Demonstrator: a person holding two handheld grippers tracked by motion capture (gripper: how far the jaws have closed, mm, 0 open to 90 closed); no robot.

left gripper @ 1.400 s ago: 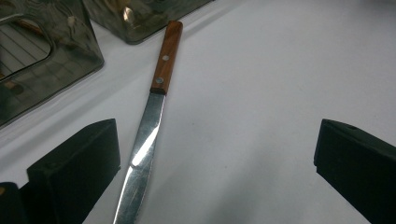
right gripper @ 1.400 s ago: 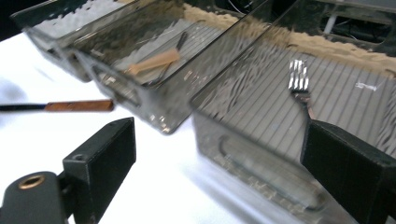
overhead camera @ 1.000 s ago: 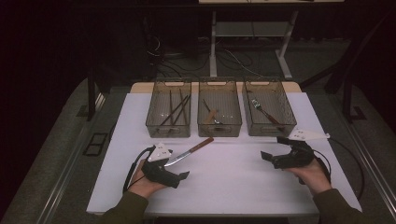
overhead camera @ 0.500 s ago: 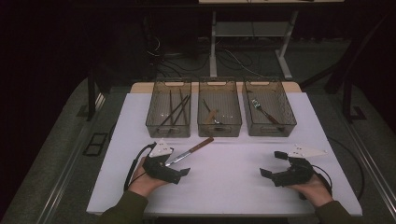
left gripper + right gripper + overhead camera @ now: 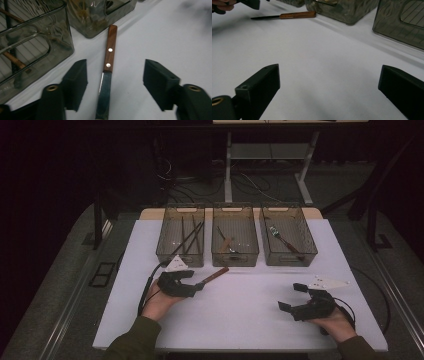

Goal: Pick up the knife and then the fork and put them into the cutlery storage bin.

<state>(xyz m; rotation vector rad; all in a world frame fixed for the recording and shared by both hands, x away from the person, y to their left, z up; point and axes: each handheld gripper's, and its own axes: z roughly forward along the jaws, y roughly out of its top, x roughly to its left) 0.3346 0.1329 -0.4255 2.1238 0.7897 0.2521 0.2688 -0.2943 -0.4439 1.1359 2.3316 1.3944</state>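
Observation:
A knife with a brown wooden handle (image 5: 216, 274) (image 5: 110, 50) (image 5: 297, 15) lies on the white table, in front of the left and middle bins. My left gripper (image 5: 196, 285) (image 5: 115, 62) sits at the knife's blade end. Its jaws have just been closing. The blade lies between them, with a gap on each side and neither pad touching it. My right gripper (image 5: 291, 297) (image 5: 329, 68) rests low over bare table at the near right, open, with nothing between its jaws.
Three smoky clear bins stand in a row at the back: the left bin (image 5: 180, 258) holds long thin sticks, the middle bin (image 5: 235, 259) a spoon, the right bin (image 5: 292, 259) a fork. The table's white top (image 5: 240, 325) lies bare between my hands.
My left gripper moved right, up to the knife, and its jaws narrowed around the blade. My right gripper came down toward the table's near edge, then stayed still.

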